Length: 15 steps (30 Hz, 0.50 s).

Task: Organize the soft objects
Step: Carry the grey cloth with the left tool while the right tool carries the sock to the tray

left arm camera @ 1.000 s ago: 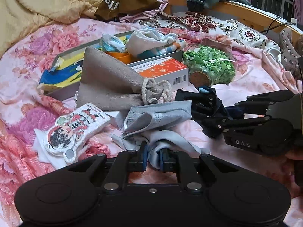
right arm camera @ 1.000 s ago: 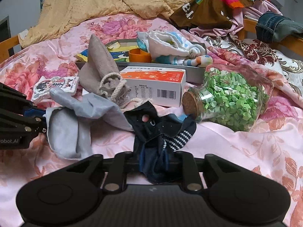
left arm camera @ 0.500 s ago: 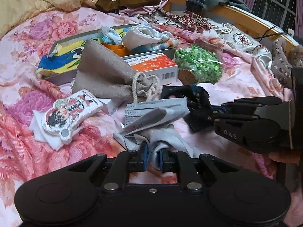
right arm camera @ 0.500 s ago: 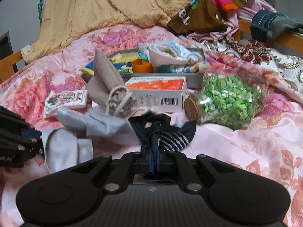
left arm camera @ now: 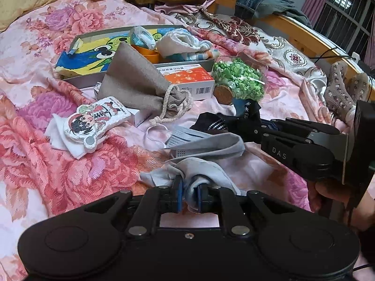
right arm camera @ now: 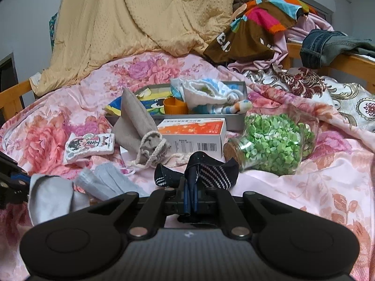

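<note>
My left gripper (left arm camera: 189, 195) is shut on a light grey cloth (left arm camera: 206, 171) that lies crumpled on the floral bedspread; the cloth also shows in the right wrist view (right arm camera: 50, 194). My right gripper (right arm camera: 191, 196) is shut on a dark navy sock (right arm camera: 206, 171) with white dotted stripes and holds it just above the bed. The right gripper (left arm camera: 264, 128) and its sock (left arm camera: 218, 123) show at the right of the left wrist view. A grey face mask (left arm camera: 185, 138) lies between the two grippers. A beige drawstring pouch (left arm camera: 138, 84) lies behind.
A grey tray (left arm camera: 77, 82) holds a cartoon cloth, an orange cup and rolled socks (left arm camera: 185, 44). An orange and white box (left arm camera: 187, 79), a corked jar of green bits (right arm camera: 274, 142), a cartoon plush tag (left arm camera: 93, 119) and a yellow quilt (right arm camera: 131, 16) surround it. Wooden bed rail (left arm camera: 302, 37) at the back.
My right gripper closed on the navy sock and lifted it, pulling it back. My left gripper drew the grey cloth back toward me, uncovering the face mask.
</note>
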Each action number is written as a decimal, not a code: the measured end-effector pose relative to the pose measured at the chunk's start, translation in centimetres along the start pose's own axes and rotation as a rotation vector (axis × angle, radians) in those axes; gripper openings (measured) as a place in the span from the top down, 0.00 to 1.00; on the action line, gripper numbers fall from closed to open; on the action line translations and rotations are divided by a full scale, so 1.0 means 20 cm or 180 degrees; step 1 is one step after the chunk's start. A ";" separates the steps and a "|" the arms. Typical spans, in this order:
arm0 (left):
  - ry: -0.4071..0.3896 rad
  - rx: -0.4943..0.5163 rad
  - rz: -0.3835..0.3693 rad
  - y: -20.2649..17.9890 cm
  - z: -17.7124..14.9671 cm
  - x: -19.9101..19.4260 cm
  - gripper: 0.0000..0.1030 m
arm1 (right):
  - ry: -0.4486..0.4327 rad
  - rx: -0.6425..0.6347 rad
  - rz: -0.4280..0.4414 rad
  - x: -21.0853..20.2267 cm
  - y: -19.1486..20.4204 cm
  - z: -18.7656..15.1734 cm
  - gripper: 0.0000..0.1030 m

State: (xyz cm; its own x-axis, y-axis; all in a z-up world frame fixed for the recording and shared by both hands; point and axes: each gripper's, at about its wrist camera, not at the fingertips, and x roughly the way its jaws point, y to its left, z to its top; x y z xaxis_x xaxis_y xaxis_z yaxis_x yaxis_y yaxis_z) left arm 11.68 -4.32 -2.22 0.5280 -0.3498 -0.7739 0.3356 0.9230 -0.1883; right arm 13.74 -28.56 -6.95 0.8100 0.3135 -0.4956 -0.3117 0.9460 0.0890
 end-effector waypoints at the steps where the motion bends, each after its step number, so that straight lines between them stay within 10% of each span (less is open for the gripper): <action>1: -0.0012 0.0000 0.0002 0.00 0.00 -0.02 0.88 | -0.0026 0.0008 -0.0006 -0.01 0.00 0.00 0.95; 15: -0.0298 -0.0043 -0.0002 0.04 0.01 -0.25 0.88 | -0.0355 0.0106 -0.0019 -0.13 -0.01 0.04 0.95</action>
State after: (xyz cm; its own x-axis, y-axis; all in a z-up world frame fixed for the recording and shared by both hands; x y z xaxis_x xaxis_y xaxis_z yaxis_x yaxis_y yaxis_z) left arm 9.41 -1.91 1.71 0.5986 -0.3632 -0.7140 0.3257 0.9246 -0.1973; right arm 12.15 -29.58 -4.99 0.8626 0.3132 -0.3973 -0.2914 0.9495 0.1159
